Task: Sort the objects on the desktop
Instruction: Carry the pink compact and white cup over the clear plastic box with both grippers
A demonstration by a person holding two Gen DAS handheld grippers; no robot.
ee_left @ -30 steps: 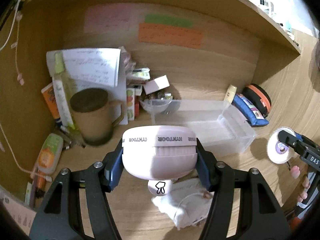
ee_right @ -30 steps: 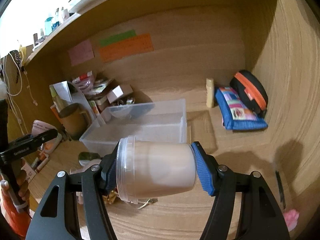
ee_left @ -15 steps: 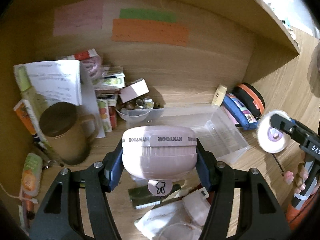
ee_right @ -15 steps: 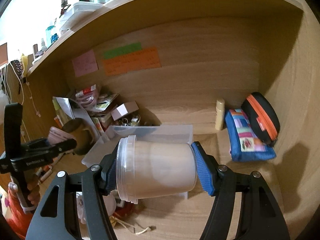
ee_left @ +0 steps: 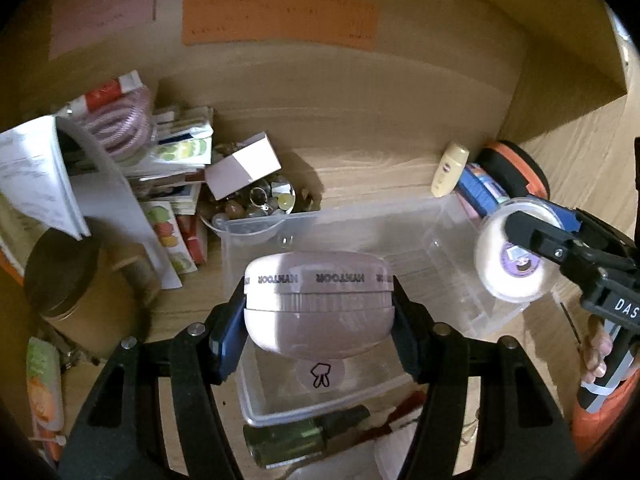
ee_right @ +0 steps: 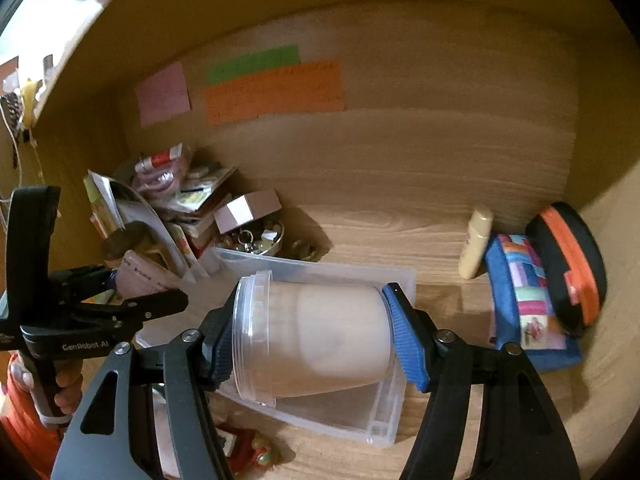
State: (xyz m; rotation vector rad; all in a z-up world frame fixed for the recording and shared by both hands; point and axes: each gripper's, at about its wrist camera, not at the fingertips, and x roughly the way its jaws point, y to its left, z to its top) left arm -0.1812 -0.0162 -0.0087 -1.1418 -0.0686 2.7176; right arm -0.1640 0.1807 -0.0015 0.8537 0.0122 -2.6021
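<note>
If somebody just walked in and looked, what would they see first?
First, the two things being held over the clear plastic bin: the left gripper is shut on a pale pink round case, and the right gripper is shut on a clear jar lying sideways. Next, the bright orange note on the wooden back wall, above a messy pile of packets in the left corner.

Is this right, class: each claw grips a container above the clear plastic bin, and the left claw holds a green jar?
Not quite. The left wrist view shows the left claw shut on a pink jar, not green. The right claw does grip a clear tub over the clear plastic bin.
</note>
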